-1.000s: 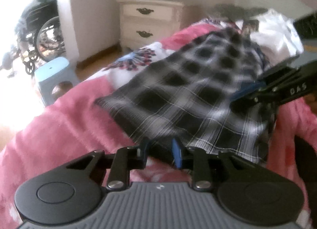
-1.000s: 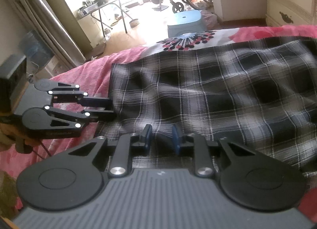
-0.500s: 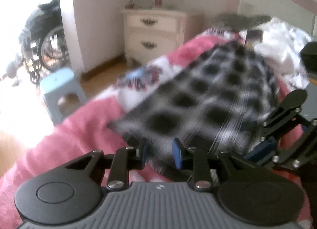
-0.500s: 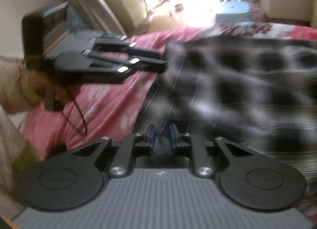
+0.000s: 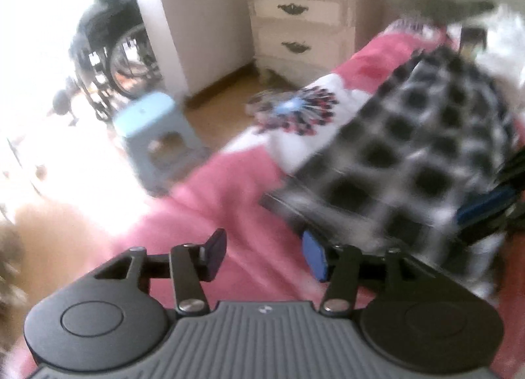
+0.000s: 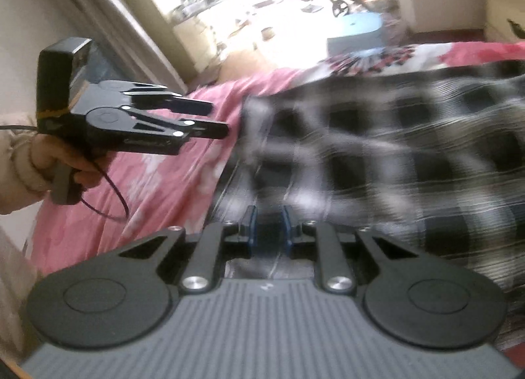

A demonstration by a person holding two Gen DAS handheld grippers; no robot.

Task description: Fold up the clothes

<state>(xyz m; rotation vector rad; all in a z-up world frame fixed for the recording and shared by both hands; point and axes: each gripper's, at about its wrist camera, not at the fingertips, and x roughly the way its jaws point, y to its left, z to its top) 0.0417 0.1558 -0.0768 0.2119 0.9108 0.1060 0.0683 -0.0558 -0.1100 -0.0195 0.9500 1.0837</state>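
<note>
- Plaid garment (image 5: 416,156) spread on the pink bed (image 5: 203,215), right half of left-wrist frame, blurred; lower-left corner looks layered, maybe doubled over, fold stage unclear.
- Right gripper (image 6: 268,226) jaws narrow, pinching the plaid hem at lower centre of its frame; likely holding the edge to carry or tension it.
- Left gripper (image 5: 264,252) jaws wide, holding nothing, over bare pink cover just left of the garment corner; hand (image 6: 70,162) at mid-left of right-wrist frame.
- Around: blue stool (image 5: 154,139) and wheelchair (image 5: 115,51) left, white nightstand (image 5: 300,31) top centre, floral patch (image 5: 295,110).
- Nothing blocking on the bed; white fabric heap (image 5: 498,48) upper right crowds the garment's far end.
</note>
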